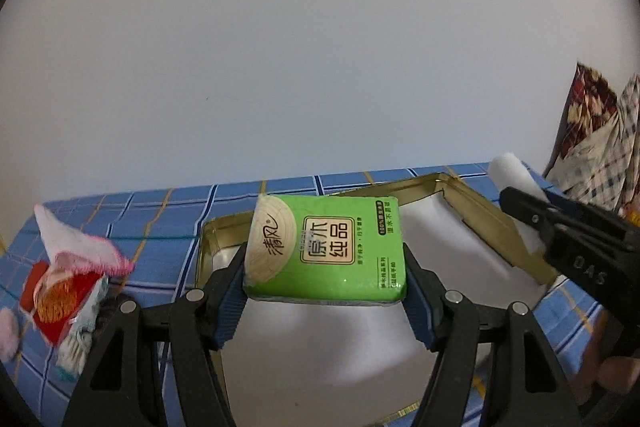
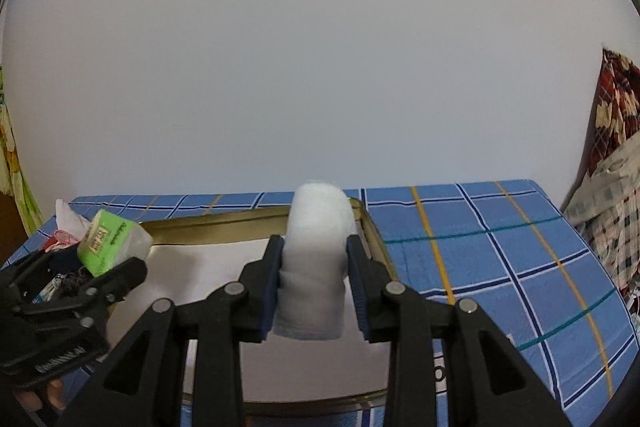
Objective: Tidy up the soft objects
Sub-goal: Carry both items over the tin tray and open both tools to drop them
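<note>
My left gripper (image 1: 325, 267) is shut on a green tissue pack (image 1: 328, 247) with printed characters, held flat above the gold-rimmed tray (image 1: 476, 211). The same pack (image 2: 106, 241) and left gripper (image 2: 120, 277) show at the left of the right wrist view. My right gripper (image 2: 314, 287) is shut on a rolled white cloth (image 2: 318, 251), upright between its blue pads, over the tray's (image 2: 224, 219) right half. In the left wrist view that cloth (image 1: 516, 183) and right gripper (image 1: 532, 227) hang over the tray's right rim.
The tray lies on a blue checked tablecloth (image 2: 500, 247). A pile of soft items, a pink-edged white cloth (image 1: 80, 247) and a red packet (image 1: 60, 299), sits left of the tray. Patterned fabric (image 2: 612, 187) hangs at the right. A plain white wall stands behind.
</note>
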The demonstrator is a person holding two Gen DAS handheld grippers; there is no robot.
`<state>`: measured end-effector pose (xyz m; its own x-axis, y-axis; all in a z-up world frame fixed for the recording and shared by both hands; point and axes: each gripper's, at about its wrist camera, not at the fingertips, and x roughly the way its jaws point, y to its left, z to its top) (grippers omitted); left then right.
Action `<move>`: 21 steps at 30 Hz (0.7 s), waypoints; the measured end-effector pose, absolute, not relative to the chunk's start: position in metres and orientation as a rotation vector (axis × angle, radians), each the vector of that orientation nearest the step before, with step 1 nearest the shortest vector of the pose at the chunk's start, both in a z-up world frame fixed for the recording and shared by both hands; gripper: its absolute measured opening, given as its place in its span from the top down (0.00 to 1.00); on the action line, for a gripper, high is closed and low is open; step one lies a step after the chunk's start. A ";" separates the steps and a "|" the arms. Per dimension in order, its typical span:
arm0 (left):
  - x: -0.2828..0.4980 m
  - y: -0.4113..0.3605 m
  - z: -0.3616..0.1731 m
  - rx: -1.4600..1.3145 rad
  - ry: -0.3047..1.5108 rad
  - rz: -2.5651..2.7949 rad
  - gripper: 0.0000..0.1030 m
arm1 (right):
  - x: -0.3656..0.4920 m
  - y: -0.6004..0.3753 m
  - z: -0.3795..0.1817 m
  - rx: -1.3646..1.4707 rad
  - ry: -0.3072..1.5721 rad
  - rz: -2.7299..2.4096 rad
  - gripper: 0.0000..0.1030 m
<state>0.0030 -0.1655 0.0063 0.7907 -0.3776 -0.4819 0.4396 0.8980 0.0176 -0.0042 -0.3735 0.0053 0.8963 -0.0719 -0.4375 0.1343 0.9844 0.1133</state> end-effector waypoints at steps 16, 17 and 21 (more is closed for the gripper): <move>0.061 -0.164 0.004 0.147 0.453 -0.390 0.32 | 0.002 -0.362 0.002 0.098 0.477 -0.136 0.69; 0.064 -0.164 0.004 0.144 0.452 -0.388 0.32 | 0.002 -0.361 0.003 0.096 0.478 -0.140 0.69; 0.073 -0.154 0.004 0.086 0.461 -0.390 0.32 | 0.005 -0.358 0.004 0.100 0.481 -0.165 0.69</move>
<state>0.0727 -0.1537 0.0036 0.8233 -0.3475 -0.4488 0.3859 0.9225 -0.0065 0.0051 -0.3580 0.0035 0.8737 -0.1345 -0.4675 0.1816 0.9817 0.0569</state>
